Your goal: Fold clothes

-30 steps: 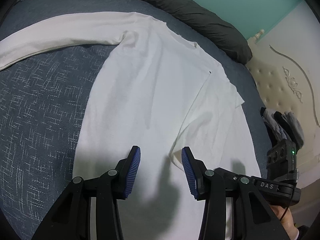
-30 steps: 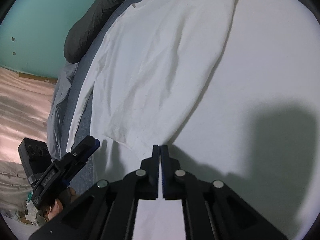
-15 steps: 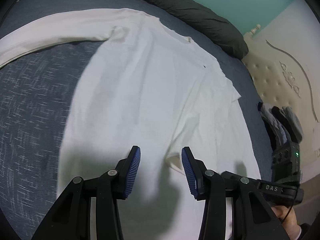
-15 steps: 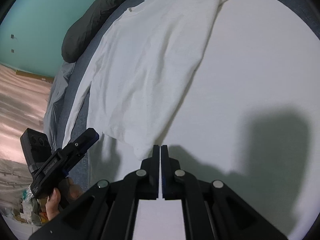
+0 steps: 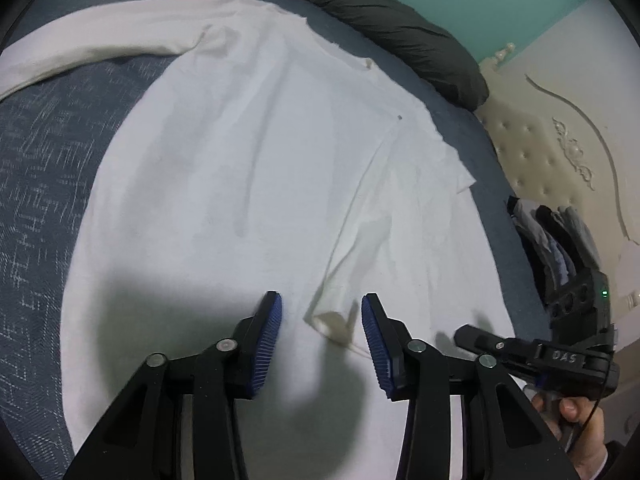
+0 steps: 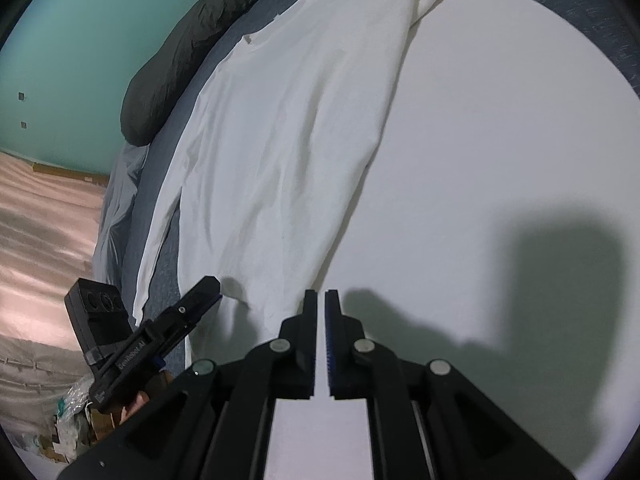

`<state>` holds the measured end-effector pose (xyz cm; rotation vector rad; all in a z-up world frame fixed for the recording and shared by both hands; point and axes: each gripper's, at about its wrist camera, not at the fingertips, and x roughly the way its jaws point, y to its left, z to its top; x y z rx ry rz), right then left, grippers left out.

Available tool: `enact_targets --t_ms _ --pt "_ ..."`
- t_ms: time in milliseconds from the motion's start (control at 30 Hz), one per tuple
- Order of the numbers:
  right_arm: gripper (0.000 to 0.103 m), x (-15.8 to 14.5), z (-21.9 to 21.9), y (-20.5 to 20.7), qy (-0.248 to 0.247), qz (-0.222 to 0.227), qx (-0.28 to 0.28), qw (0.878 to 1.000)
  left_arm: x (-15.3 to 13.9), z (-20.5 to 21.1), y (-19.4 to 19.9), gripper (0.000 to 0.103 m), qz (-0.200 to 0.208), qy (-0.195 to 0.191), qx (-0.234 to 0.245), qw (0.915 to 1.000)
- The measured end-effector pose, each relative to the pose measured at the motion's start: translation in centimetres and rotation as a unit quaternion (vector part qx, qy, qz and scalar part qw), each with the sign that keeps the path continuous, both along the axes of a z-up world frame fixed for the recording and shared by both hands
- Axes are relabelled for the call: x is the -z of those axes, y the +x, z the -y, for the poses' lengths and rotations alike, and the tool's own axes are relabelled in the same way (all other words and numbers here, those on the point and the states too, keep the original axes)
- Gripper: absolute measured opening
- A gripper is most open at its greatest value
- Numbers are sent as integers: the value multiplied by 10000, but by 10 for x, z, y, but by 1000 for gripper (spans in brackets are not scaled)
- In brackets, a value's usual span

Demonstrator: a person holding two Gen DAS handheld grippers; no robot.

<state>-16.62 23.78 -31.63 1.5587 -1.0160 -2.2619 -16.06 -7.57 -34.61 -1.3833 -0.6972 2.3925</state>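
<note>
A white long-sleeved shirt lies spread on the bed, one sleeve stretched far to the left. A folded-in strip of it ends in a cuff. That cuff lies just ahead of my left gripper, between its open blue-padded fingers, which do not touch it. My right gripper is shut with nothing in it and hovers over a smooth white area. The shirt's wrinkled cloth is to its left. Each gripper shows in the other's view: the right gripper in a hand, the left gripper by the cloth's near corner.
A dark grey bolster runs along the far edge of the blue-grey bedspread. A cream tufted headboard and a stack of dark folded clothes are at the right. Pink bedding lies at the left.
My left gripper has edged forward, so the cuff now lies closer between its fingers. The right gripper has drifted slightly away from the wrinkled cloth. Neither gripper's jaws have changed.
</note>
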Motion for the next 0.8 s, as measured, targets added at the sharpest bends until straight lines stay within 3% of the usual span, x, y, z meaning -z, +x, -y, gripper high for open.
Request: enact_targets --t_ms 67,100,400,800 --pt "4 0 -4 -1 2 2 42 10000 0 1 0 5 10 -4 4 10000" --pt "4 0 -7 0 9 5 61 10000 -2 2 1 4 -24 15 18 10000" --pt "4 1 -20 -5 14 -7 183 9998 -36 22 15 3 -492 95 -222 9985" --pt "4 -6 -39 -17 295 -58 174 9994 -14 42 -2 3 -158 432 -438 9980"
